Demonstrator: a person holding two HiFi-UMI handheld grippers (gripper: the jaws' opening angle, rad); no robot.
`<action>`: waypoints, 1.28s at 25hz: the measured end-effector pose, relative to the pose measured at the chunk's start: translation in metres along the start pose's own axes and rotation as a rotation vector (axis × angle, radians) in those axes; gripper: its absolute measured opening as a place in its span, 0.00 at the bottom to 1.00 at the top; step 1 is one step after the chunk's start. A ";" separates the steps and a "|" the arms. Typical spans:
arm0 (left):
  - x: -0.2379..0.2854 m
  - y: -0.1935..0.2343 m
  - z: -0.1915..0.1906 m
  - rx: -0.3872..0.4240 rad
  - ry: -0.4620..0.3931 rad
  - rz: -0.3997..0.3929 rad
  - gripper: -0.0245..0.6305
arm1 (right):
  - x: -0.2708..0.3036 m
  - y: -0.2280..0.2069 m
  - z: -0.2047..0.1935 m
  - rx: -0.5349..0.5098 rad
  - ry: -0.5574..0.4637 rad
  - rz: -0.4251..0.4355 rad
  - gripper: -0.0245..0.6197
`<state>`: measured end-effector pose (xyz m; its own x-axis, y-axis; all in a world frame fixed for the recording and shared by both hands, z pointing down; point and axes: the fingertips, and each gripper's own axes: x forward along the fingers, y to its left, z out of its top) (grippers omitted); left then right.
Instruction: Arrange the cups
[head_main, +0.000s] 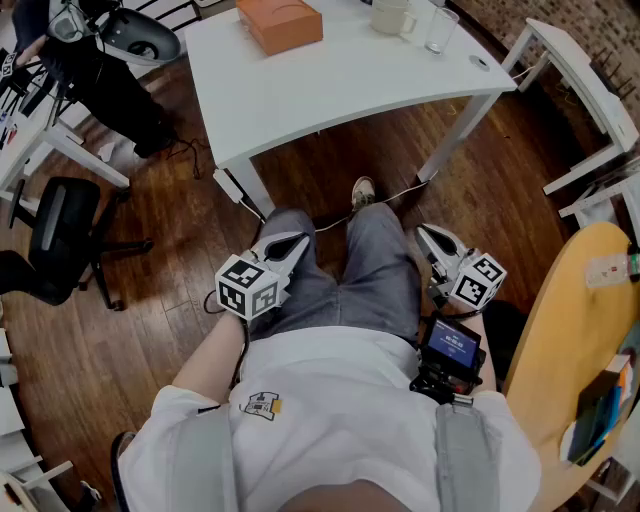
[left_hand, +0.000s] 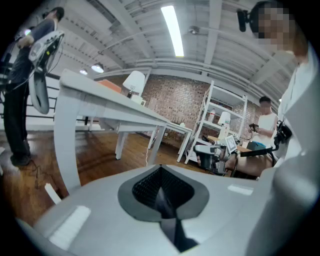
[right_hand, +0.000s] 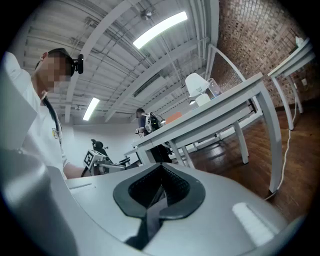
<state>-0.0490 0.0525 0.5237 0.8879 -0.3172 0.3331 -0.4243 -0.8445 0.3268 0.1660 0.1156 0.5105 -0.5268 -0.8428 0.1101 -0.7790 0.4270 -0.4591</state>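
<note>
Office chair (head_main: 55, 235): black, at the left edge of the head view, on the wooden floor (head_main: 150, 330).
Left gripper (head_main: 285, 248): lower centre-left of the head view, lying over the seated person's left thigh, marker cube at its rear. In its own view the dark ribbed pads (left_hand: 161, 185) meet with no gap, and nothing is between them.
Orange box (head_main: 280, 22): flat, at the top of the head view, on the left half of the white table (head_main: 330, 85).
White table: fills the top centre of the head view, well apart from both grippers. Both gripper views see it from below, with its legs in sight.
White mug (head_main: 392, 15): upright at the top edge of the head view, on the right part of the table, just left of the glass. The right gripper view shows it as a pale shape on the tabletop (right_hand: 196, 86).
Clear glass (head_main: 440, 28): upright on the table, just right of the mug and near the table's right corner. I cannot tell whether the two touch.
Right gripper (head_main: 437, 243): lower centre-right of the head view, beside the right thigh, with a small lit screen (head_main: 455, 345) below its cube. In its own view the pads (right_hand: 160, 187) are pressed together and it holds nothing.
Round wooden table (head_main: 565, 350): at the right edge of the head view, with small items on it that I cannot identify.
</note>
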 end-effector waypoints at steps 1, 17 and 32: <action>0.003 -0.001 0.009 0.015 -0.014 -0.009 0.04 | -0.001 -0.003 -0.002 0.011 -0.002 -0.014 0.04; 0.073 0.013 0.251 0.446 -0.288 -0.124 0.04 | 0.040 -0.044 0.059 -0.144 -0.001 -0.112 0.04; 0.122 0.068 0.312 0.585 -0.346 -0.020 0.04 | 0.105 -0.093 0.167 -0.443 0.042 -0.135 0.04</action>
<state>0.0858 -0.1777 0.3108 0.9416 -0.3367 -0.0017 -0.3277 -0.9152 -0.2345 0.2404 -0.0671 0.4171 -0.4172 -0.8903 0.1823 -0.9068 0.4212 -0.0180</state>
